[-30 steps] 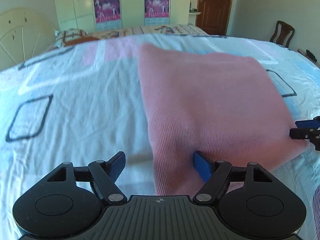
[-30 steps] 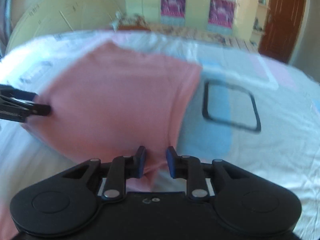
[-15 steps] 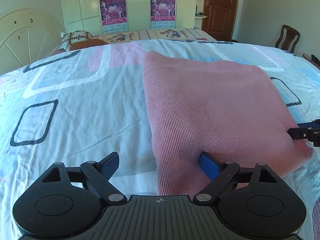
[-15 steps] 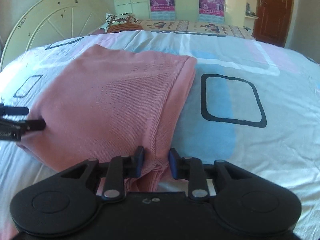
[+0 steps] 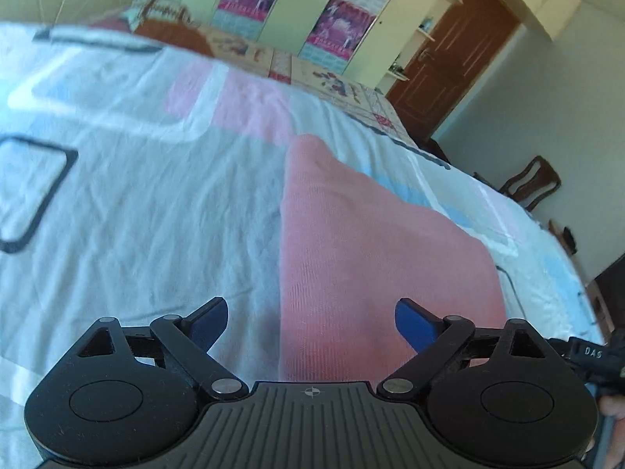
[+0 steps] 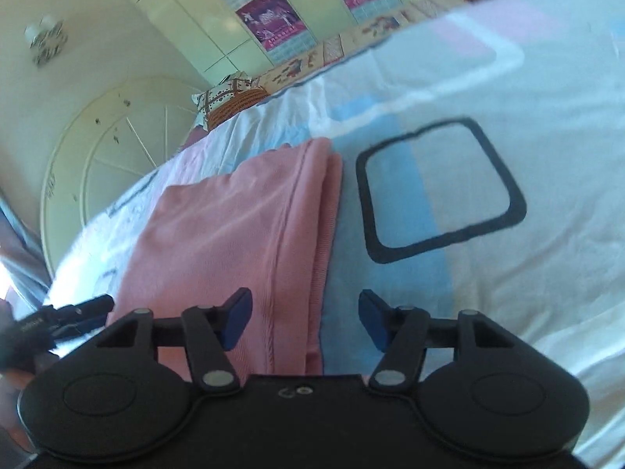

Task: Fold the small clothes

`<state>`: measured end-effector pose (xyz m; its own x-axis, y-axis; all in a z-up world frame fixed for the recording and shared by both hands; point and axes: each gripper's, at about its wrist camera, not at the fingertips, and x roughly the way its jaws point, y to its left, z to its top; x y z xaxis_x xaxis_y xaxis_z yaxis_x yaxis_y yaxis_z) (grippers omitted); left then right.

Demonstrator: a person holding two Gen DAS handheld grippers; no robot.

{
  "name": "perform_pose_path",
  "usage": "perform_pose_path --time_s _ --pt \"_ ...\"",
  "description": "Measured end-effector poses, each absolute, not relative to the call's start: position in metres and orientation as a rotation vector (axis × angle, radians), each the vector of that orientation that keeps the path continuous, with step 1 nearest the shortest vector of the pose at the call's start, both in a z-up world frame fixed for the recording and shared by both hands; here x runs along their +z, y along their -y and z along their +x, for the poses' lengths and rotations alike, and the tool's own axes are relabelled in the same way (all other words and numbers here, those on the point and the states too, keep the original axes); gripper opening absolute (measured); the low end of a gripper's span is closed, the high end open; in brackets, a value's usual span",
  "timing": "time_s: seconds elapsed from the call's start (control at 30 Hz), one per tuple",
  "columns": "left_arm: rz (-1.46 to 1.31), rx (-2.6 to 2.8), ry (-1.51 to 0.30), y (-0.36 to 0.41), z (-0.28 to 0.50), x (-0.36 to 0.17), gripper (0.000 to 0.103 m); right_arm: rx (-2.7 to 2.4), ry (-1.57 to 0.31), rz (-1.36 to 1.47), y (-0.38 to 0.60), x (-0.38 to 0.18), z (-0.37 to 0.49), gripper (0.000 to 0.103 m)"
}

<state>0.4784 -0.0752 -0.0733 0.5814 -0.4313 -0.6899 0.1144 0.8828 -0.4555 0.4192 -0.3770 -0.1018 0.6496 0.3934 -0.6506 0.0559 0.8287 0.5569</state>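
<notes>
A pink knitted garment [image 5: 371, 258] lies folded flat on the bed; it also shows in the right wrist view [image 6: 234, 234] with its layered right edge. My left gripper [image 5: 311, 322] is open and empty, just above the garment's near left edge. My right gripper [image 6: 304, 318] is open and empty, its fingers either side of the garment's near right edge. The left gripper's tip [image 6: 74, 310] shows at the left of the right wrist view, and the right gripper's body [image 5: 590, 351] at the right of the left wrist view.
The bed sheet [image 5: 136, 215] is white with blue and pink blocks and black square outlines [image 6: 437, 191]. A cream headboard [image 6: 109, 148] and pillow [image 6: 230, 95] lie beyond. Wardrobes, a brown door [image 5: 449, 51] and a chair [image 5: 535, 183] stand around the bed.
My right gripper has opened and let go of the garment's edge. Both grippers have tilted and pulled back a little; the garment now lies flat. The left gripper stays open.
</notes>
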Motion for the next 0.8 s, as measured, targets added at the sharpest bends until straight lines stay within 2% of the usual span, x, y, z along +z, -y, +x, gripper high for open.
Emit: perform_pose_path --time_s 0.27,0.47,0.5,0.53,0.6,0.67,0.7,0.8 --pt "-0.317 -0.442 -1.0 0.094 0.493 -0.091 0.091 0.336 -0.927 0.862 0.398 -0.126 0.443 0.062" --pt "-0.292 -0.483 -1.015 0.107 0.51 -0.089 0.09 0.436 -0.991 0.809 0.374 -0.128 0.471 0.062" --pt "-0.271 -0.478 -1.021 0.109 0.512 -0.088 0.086 0.444 -0.991 0.801 0.372 -0.127 0.473 0.062" --pt "-0.249 -0.473 -1.029 0.111 0.513 -0.085 0.082 0.448 -0.992 0.789 0.372 -0.126 0.474 0.06" --pt "-0.225 -0.476 -1.037 0.114 0.512 -0.083 0.079 0.436 -0.995 0.764 0.377 -0.125 0.472 0.043" --pt "-0.231 -0.474 -1.039 0.112 0.511 -0.083 0.078 0.44 -0.997 0.772 0.387 -0.13 0.47 0.035" --pt "-0.239 -0.473 -1.036 0.111 0.509 -0.083 0.077 0.441 -0.996 0.794 0.39 -0.134 0.469 0.032" --pt "-0.233 -0.452 -1.023 0.112 0.508 -0.083 0.075 0.433 -0.993 0.792 0.384 -0.135 0.471 0.032"
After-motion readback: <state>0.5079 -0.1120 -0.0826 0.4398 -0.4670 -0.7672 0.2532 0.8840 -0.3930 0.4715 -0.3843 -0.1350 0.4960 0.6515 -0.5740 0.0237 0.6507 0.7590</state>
